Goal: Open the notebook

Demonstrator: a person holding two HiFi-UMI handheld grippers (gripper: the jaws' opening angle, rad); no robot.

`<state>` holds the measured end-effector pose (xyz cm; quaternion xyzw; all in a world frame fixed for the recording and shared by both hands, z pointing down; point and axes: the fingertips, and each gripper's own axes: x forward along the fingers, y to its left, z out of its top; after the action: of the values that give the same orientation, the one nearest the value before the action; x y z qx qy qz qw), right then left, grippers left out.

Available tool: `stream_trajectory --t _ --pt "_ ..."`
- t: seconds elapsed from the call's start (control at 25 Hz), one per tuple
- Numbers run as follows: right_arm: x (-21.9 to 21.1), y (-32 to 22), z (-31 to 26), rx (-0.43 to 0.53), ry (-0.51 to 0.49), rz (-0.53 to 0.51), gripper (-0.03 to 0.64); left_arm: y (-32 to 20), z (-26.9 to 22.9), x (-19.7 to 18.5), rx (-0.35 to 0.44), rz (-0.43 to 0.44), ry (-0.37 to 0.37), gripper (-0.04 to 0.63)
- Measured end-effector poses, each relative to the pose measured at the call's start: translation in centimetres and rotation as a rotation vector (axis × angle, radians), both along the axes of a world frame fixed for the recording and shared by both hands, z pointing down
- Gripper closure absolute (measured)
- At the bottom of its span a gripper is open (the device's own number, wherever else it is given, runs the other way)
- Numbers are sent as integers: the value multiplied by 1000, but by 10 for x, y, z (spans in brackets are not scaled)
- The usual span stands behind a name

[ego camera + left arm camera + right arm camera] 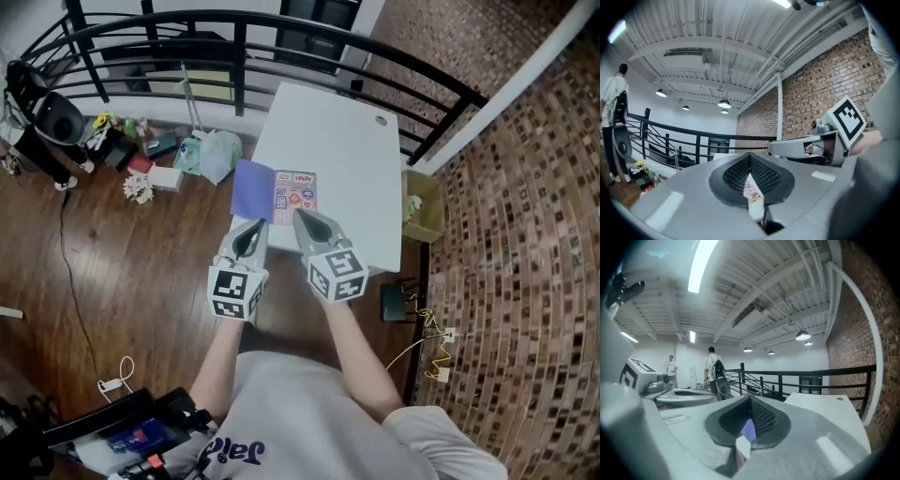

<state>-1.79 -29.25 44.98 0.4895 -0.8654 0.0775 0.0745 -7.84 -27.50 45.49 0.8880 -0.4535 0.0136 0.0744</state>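
Notebook [275, 192] spread over worktop [337, 150] edge | left claw [253, 228], right claw [302, 217] each clamped on a leaf | risk: pulling apart tears spine; thin pinch slips

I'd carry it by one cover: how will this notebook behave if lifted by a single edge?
The notebook looks thin, so probably light. The left gripper and right gripper each pinch one thin leaf of it, so it likely flops or swings open when held by one side. The purple cover looks smooth, so possibly slippery.
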Motion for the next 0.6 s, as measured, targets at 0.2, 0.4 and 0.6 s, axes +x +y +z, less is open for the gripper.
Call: stream_trajectory --t 0.2,0.4,0.6 --pt "75 131 11 -104 -341 1 624 103 -6 76 39 27 -95 580" --pt "114 202 -9 -50 -279 -51 624 177 -14 127 18 54 -99 580" --pt "115 225 -60 54 -184 -41 624 196 -53 120 73 47 -67 580"
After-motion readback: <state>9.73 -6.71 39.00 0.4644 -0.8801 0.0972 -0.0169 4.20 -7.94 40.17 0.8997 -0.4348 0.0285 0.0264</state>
